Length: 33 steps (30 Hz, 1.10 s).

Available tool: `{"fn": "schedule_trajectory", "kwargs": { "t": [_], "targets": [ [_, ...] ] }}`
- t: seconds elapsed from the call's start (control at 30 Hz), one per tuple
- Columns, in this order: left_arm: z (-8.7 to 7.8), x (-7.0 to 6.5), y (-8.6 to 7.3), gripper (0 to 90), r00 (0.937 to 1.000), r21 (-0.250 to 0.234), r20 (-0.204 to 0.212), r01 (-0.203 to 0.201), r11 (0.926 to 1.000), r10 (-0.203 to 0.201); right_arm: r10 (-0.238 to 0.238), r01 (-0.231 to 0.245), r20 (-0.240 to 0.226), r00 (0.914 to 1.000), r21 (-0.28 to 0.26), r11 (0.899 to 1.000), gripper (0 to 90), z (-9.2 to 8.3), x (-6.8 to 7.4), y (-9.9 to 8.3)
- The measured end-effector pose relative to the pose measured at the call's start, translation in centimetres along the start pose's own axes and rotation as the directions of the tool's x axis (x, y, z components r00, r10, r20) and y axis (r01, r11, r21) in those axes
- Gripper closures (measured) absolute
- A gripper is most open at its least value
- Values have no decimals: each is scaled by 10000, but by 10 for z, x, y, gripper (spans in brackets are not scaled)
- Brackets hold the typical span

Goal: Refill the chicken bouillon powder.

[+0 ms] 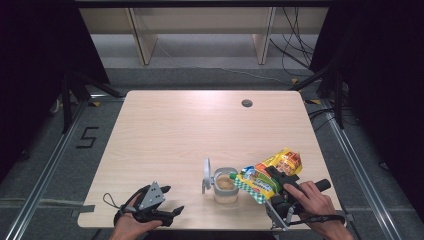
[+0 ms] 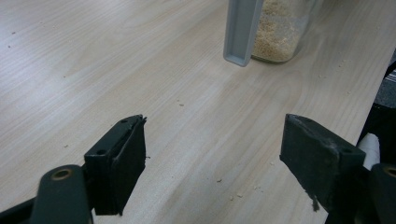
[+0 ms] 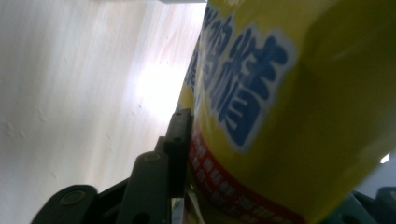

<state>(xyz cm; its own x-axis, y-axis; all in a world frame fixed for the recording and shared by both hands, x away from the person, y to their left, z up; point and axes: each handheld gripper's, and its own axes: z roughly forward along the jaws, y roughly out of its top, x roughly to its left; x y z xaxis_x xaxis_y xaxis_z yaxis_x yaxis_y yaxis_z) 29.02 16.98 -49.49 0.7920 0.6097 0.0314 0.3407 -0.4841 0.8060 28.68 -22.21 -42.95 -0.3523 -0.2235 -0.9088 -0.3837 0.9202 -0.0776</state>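
A clear jar (image 1: 226,186) partly filled with tan crumbs stands near the table's front edge, its grey hinged lid (image 1: 206,175) flipped up on its left side. My right gripper (image 1: 276,180) is shut on a yellow snack bag (image 1: 267,172), which lies tilted with its lower end at the jar's rim. In the right gripper view the bag (image 3: 280,116) sits between the jaws of the right gripper (image 3: 275,177), the left pad pressed on it. My left gripper (image 1: 172,199) rests open at the front left. Its open jaws (image 2: 215,135) face the jar (image 2: 280,32) and lid (image 2: 240,28), nothing between them.
The wooden table (image 1: 170,130) has a round cable hole (image 1: 246,103) at the back right. Small crumbs (image 2: 219,179) lie scattered in front of the left gripper. Beyond the table stand shelf legs and loose cables on the floor.
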Motion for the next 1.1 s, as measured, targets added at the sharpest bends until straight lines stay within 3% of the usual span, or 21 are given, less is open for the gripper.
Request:
{"fn": "schedule_trajectory", "kwargs": {
  "t": [0.07, 0.1, 0.13, 0.23, 0.27, 0.3, 0.43, 0.47, 0.5, 0.57, 0.67, 0.7, 0.73, 0.77, 0.8, 0.83, 0.9, 0.93, 0.97, 1.07, 1.1],
  "targets": [
    [0, 0, 0, 217, 10000, -10, -16, 17, 10000, -17, 222, -222, -28, 9997, -107, 9997, 668, 2, 2, -4],
    [-1, 1, 0, 217, 10000, 94, 11, -40, 9999, 40, 1157, -1155, -130, 9932, 166, 9932, 672, 1, 10, -6],
    [-1, 2, 1, 217, 9997, 86, -42, -233, 9997, 233, 667, -671, -197, 9976, -203, 9975, 676, 5, 7, -8],
    [1, 1, 0, 217, 10000, 61, -88, 4, 10000, -4, 1584, -1595, -328, 9868, -332, 9866, 692, 7, 13, -13],
    [0, 2, 0, 217, 9999, 119, -110, -72, 9999, 73, 1407, -1421, -322, 9895, -445, 9889, 696, 7, 11, -14],
    [1, 0, 0, 217, 10000, -5, -62, 11, 10000, -11, 2182, -2197, -366, 9752, -419, 9747, 697, 7, 16, -15],
    [-1, 2, 1, 217, 9998, 157, -90, -165, 9997, 167, 3037, -3069, -532, 9513, -686, 9493, 700, 6, 17, -20],
    [0, 1, 1, 217, 9999, 29, -54, -104, 9999, 104, 2327, -2350, -337, 9720, -1038, 9664, 701, 7, 11, -21],
    [0, 1, 0, 217, 10000, 52, -34, -13, 10000, 13, 3473, -3517, -642, 9355, -782, 9328, 702, 5, 18, -20],
    [0, 0, 0, 217, 10000, -5, -2, 2, 10000, -2, 3498, -3543, -582, 9350, -1140, 9282, 704, 6, 16, -22],
    [-1, 2, 1, 217, 9998, 164, -85, -159, 9997, 160, 4464, -4542, -848, 8908, -1421, 8795, 712, 7, 17, -26],
    [-1, 2, 1, 217, 9998, 141, -107, -152, 9998, 154, 4478, -4571, -918, 8894, -1701, 8730, 715, 11, 16, -27],
    [-1, 1, 1, 217, 10000, 91, 45, -54, 9999, 53, 5114, -5234, -1116, 8520, -1610, 8367, 716, 11, 20, -27],
    [0, -1, 0, 217, 9999, -6, 64, 91, 10000, -91, 5229, -5378, -1263, 8430, -1770, 8243, 719, 14, 18, -29],
    [1, -1, 0, 217, 9998, -83, 54, 180, 9998, -179, 5558, -5713, -1321, 8208, -1888, 7987, 723, 17, 18, -31],
    [0, 0, 1, 217, 10000, 39, 5, 20, 10000, -20, 5697, -5858, -1367, 8104, -1921, 7873, 726, 19, 18, -32],
    [0, 1, 1, 217, 10000, 59, -17, -40, 10000, 40, 6300, -6456, -1424, 7634, -1983, 7375, 731, 22, 17, -36],
    [0, 1, 1, 217, 10000, 56, 7, -22, 10000, 22, 6485, -6638, -1451, 7472, -2088, 7182, 734, 23, 17, -37],
    [0, 1, 0, 217, 10000, 86, 66, 4, 10000, -4, 6791, -6949, -1529, 7179, -2154, 6861, 738, 25, 18, -38],
    [0, 0, 0, 217, 10000, 16, -18, -8, 10000, 8, 7230, -7405, -1712, 6693, -2327, 6304, 751, 30, 19, -42],
    [0, 0, 0, 217, 10000, 13, -24, -13, 10000, 13, 7474, -7654, -1777, 6402, -2309, 6007, 756, 30, 19, -45]
  ]
}}
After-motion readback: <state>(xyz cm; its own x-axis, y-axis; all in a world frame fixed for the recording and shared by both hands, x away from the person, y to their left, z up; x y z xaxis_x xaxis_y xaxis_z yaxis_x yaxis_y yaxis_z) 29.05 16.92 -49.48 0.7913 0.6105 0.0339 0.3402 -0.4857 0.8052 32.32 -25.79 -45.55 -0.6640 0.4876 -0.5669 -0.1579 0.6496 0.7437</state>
